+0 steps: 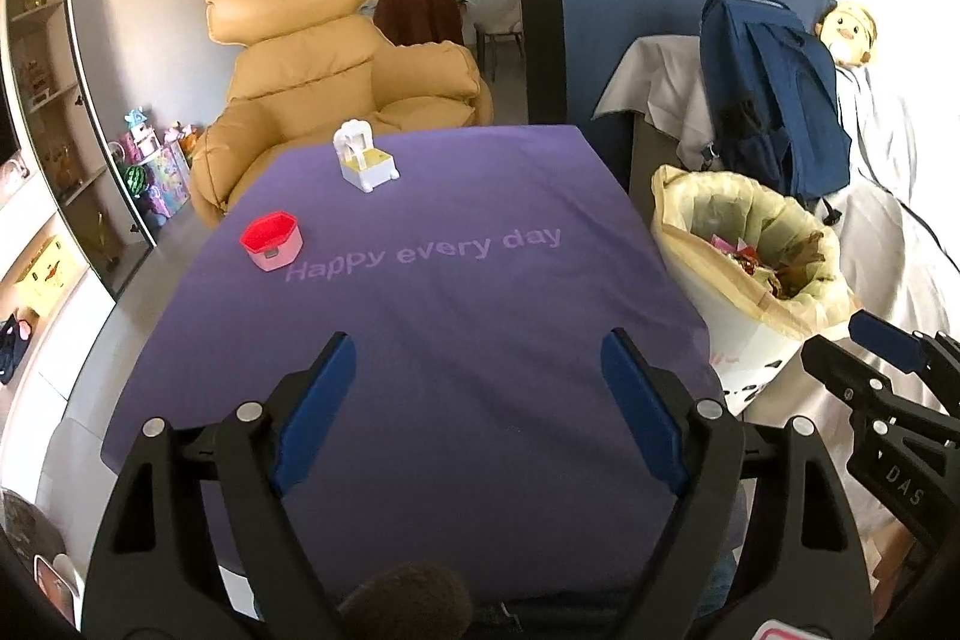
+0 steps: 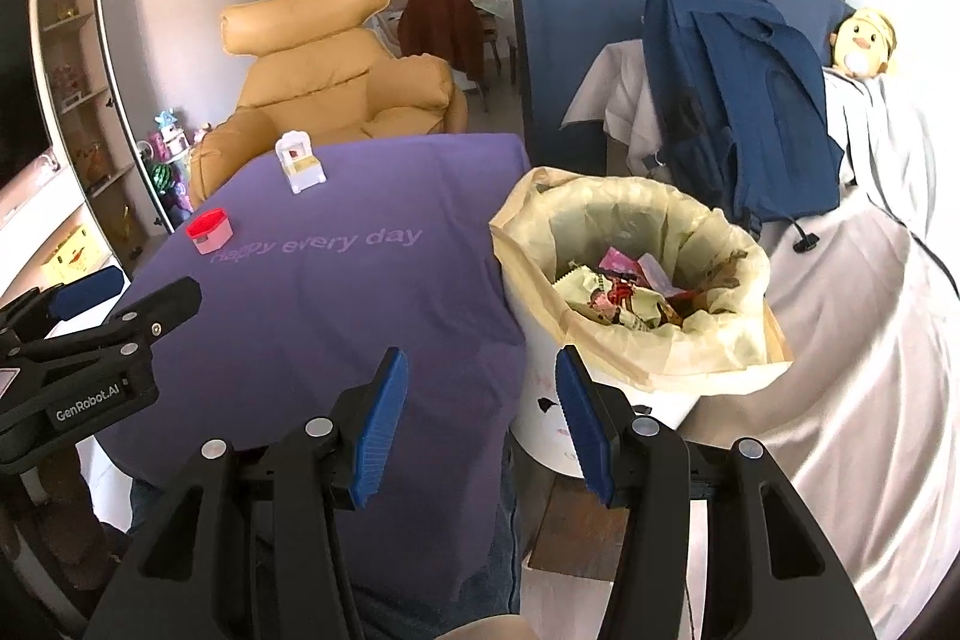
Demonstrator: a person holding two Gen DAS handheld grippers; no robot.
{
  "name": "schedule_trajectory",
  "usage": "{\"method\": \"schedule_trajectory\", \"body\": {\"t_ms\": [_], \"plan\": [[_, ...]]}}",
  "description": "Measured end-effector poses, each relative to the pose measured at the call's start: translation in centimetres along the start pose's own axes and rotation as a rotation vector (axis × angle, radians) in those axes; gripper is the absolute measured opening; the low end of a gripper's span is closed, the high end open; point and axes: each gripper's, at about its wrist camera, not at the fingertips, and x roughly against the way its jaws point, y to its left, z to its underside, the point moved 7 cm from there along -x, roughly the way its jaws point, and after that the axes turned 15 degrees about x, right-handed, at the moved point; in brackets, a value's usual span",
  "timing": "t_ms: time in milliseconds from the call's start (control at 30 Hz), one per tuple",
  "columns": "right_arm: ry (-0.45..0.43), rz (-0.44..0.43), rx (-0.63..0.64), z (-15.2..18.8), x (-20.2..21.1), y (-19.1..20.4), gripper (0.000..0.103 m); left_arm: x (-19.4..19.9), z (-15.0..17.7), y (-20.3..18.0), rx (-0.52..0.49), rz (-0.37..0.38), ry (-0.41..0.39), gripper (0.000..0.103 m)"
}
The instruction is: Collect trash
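Note:
A white trash bin (image 2: 543, 340) with a yellow liner stands right of the purple-clothed table (image 2: 360, 292); crumpled wrappers (image 2: 624, 292) lie inside it. The bin also shows in the left wrist view (image 1: 744, 334), with the wrappers (image 1: 768, 268). My left gripper (image 1: 474, 370) is open and empty over the table's near part. My right gripper (image 2: 477, 388) is open and empty, just before the bin's near side. Each gripper shows in the other's view: the right one (image 1: 858, 349) at the right edge, the left one (image 2: 129, 289) at the left edge.
A red and pink box (image 1: 271, 241) and a white and yellow toy (image 1: 367, 157) sit at the table's far left. A tan armchair (image 1: 312, 58) stands behind. A blue backpack (image 2: 738, 112) and plush duck (image 2: 864, 40) rest on a white-draped sofa (image 2: 840, 340) at right.

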Motion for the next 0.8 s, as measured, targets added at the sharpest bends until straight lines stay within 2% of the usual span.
{"method": "schedule_trajectory", "body": {"t_ms": [367, 800], "plan": [[-0.02, 0.026, -0.021, 0.1, 0.8, -0.5, 0.049, 0.0, 0.2, -0.8, -0.031, 0.021, 0.01, 0.079], [-0.042, 0.069, -0.001, -0.3, 2.1, -0.5, 0.049, 1.0, -0.1, -1.0, -0.04, 0.05, -0.024, 0.079]]}}
